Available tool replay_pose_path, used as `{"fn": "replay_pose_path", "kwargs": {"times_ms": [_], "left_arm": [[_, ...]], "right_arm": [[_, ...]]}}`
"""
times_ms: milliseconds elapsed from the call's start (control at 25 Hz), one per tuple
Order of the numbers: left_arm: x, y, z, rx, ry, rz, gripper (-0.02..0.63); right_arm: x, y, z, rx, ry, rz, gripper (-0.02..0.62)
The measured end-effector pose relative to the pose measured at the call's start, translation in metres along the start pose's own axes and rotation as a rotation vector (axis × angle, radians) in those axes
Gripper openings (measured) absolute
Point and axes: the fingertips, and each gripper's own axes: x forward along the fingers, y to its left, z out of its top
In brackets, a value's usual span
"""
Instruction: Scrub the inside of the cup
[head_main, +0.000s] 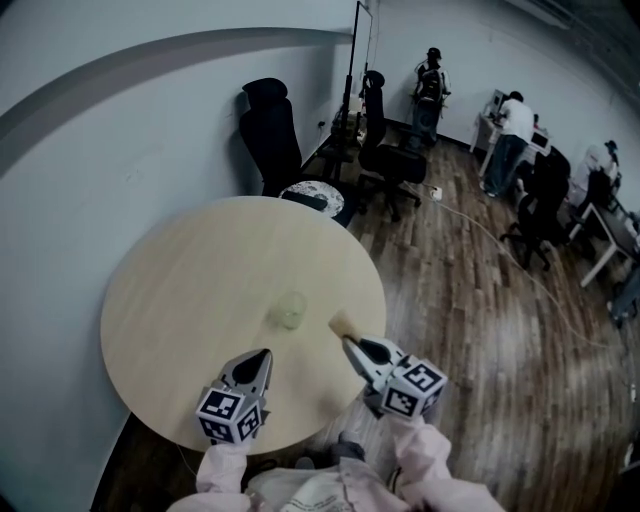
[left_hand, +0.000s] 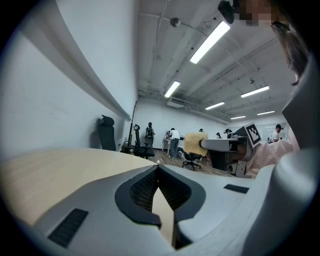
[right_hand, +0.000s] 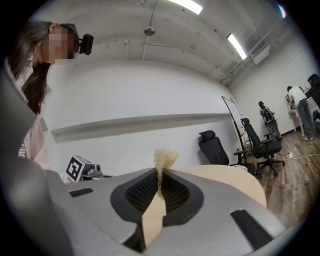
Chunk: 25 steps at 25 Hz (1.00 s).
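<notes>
With my right hand-held gripper (head_main: 352, 343) pinching a pale-yellow sponge scrap (head_main: 342, 322) near the small clear glass cup (head_main: 291, 310), which stands unheld on the round pale wooden counter (head_main: 180, 290), and my left hand-held gripper (head_main: 264, 355) pressed together empty, pushing the sponge in could skid or topple that cup.

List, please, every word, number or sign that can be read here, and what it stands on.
No words or numbers are readable in any view.
Only signs: black-and-white square patterns on the cube of the left gripper and the cube of the right gripper; they spell nothing.
</notes>
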Motion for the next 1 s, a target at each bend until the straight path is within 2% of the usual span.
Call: {"fn": "replay_pose_path", "kwargs": {"times_ms": [720, 1000], "left_arm": [[0.066, 0.034, -0.008, -0.083, 0.029, 0.228, -0.003], [0.09, 0.033, -0.011, -0.105, 0.044, 0.282, -0.002]], "right_arm": [[0.081, -0.07, 0.001, 0.0, 0.143, 0.276, 0.028], [0.098, -0.085, 0.0, -0.008, 0.209, 0.394, 0.028]]}}
